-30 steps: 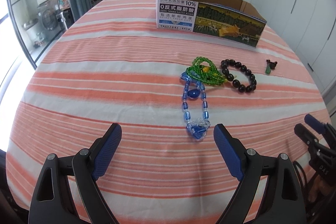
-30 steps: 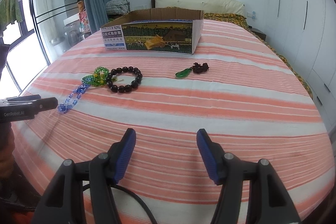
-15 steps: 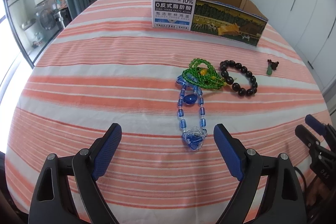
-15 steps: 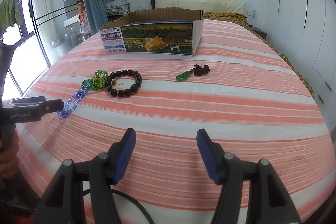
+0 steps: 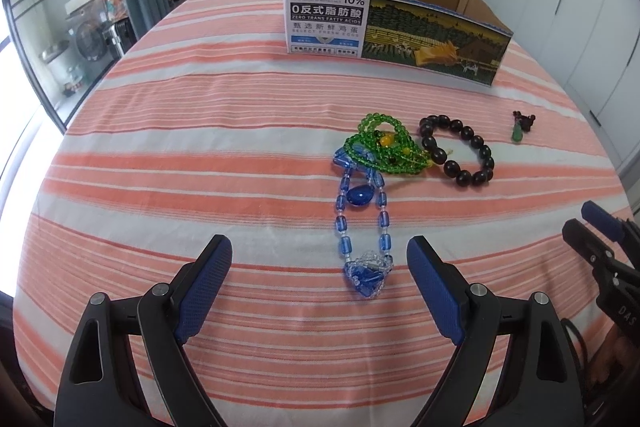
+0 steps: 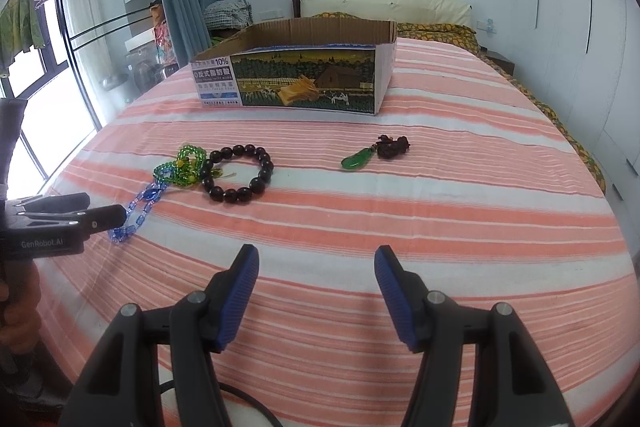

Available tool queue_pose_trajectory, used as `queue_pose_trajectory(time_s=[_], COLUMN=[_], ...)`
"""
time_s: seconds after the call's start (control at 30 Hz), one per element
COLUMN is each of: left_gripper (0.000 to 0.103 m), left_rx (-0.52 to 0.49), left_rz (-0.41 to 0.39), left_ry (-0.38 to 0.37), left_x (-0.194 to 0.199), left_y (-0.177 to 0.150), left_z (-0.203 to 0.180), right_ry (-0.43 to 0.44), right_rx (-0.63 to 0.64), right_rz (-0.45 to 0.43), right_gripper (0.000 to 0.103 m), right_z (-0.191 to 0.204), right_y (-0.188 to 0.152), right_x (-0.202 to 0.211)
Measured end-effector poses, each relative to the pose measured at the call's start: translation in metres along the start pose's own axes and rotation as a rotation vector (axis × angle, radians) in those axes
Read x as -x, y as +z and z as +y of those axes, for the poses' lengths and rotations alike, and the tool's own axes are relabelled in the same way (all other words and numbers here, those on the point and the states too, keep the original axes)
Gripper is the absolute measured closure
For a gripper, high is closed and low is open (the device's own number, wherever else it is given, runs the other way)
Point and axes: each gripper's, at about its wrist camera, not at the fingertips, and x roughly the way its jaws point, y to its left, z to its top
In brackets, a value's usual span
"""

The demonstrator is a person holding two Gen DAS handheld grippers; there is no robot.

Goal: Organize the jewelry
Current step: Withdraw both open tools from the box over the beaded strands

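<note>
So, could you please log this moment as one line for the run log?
left gripper: open, near blue glass-bead necklace | right gripper: open, empty | dark wooden-bead bracelet: on striped bedspread | open cardboard box: behind

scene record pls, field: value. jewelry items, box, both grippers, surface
surface: striped orange-and-white bedspread
box: open cardboard box, at far side, contents hidden
blue bead necklace: stretched out, near end lies between the left gripper's fingers
green bead strand: bunched, overlapping the necklace's far end
dark bead bracelet: flat loop, right of the green strand
green pendant: with dark bead cluster, apart from the rest
left gripper: open, holding nothing
right gripper: open, holding nothing, over bare bedspread
</note>
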Motion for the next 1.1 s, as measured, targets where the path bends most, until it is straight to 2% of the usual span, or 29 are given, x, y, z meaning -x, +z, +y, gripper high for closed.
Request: queue_pose_trajectory(time_s=[0.33, 1.1], left_gripper=[0.013, 0.013], left_rx=[-0.014, -0.003], left_rz=[0.013, 0.036], left_ry=[0.002, -0.003], left_x=[-0.008, -0.021], left_y=[0.004, 0.005], left_z=[-0.008, -0.005], right_ry=[0.042, 0.046], right_rx=[-0.004, -0.003], right_rz=[-0.004, 0.01], right_gripper=[0.042, 0.042], right_z=[0.007, 0.009], right_y=[0.017, 0.016], right_x=[-0.012, -0.021])
